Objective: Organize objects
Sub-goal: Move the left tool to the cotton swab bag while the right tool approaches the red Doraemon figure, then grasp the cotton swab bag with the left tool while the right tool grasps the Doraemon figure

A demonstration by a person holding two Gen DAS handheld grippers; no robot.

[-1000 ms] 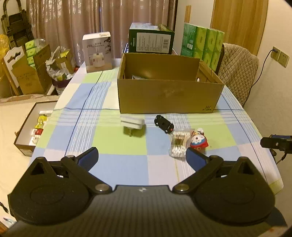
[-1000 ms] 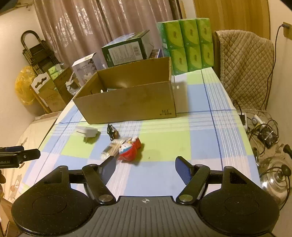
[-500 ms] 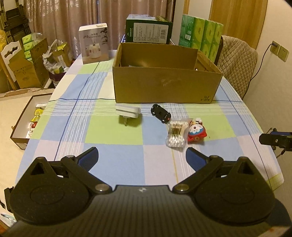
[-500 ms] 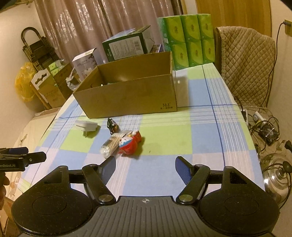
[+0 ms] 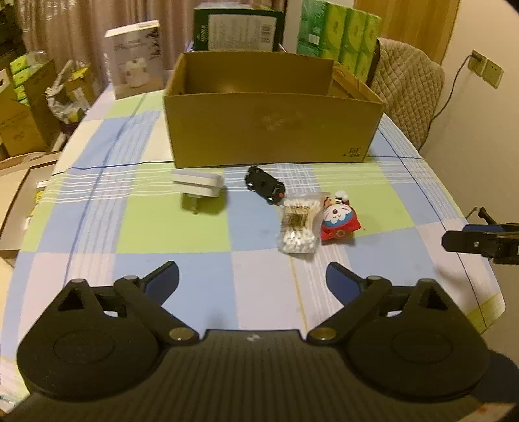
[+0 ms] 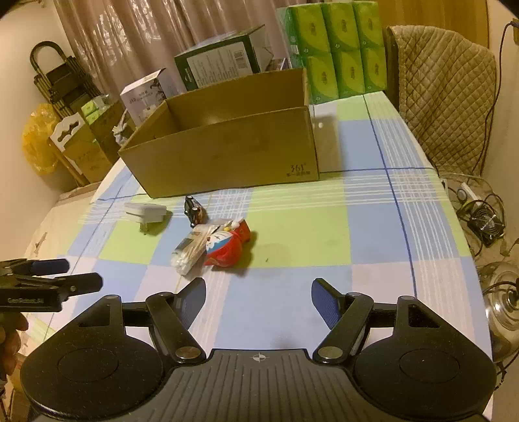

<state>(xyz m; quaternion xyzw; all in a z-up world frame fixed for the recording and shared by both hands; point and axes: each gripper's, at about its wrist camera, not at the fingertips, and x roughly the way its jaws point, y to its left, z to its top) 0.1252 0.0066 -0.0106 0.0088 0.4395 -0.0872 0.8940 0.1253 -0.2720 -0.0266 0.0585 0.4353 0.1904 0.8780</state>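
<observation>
Four small things lined up on the checked tablecloth (image 5: 97, 207), just in front of the open cardboard box (image 5: 272, 130). White plug adapter (image 5: 198, 185) furthest left, resting on its prongs. Black toy car (image 5: 265, 189) next, close to the box's front wall. Clear bag of cotton swabs (image 5: 298, 225) nearer the camera, touching the red cartoon-cat toy (image 5: 339, 220) on its right side. Seen from the right wrist camera, same row: adapter (image 6: 146, 212), car (image 6: 193, 207), swab bag (image 6: 191, 248) leaning against the red toy (image 6: 228, 245), box (image 6: 227, 152) behind them all.

Left gripper (image 5: 253, 276) hovering over the near part of the cloth, pointing down at the row, jaws just narrowed a touch yet spread wide, nothing between the blue pads. Right gripper (image 6: 258, 297) likewise low over the cloth, jaws parted at a middling width and empty, red toy and swab bag ahead and left of its fingers. Each gripper poking into the other's view at the edge: right one (image 5: 480, 242) at far right, left one (image 6: 48, 285) at far left with a hand (image 6: 9, 337) below it.

Green tissue packs (image 6: 337, 48), a dark green carton (image 5: 238, 24) and a white product box (image 5: 136, 58) standing behind the cardboard box.
</observation>
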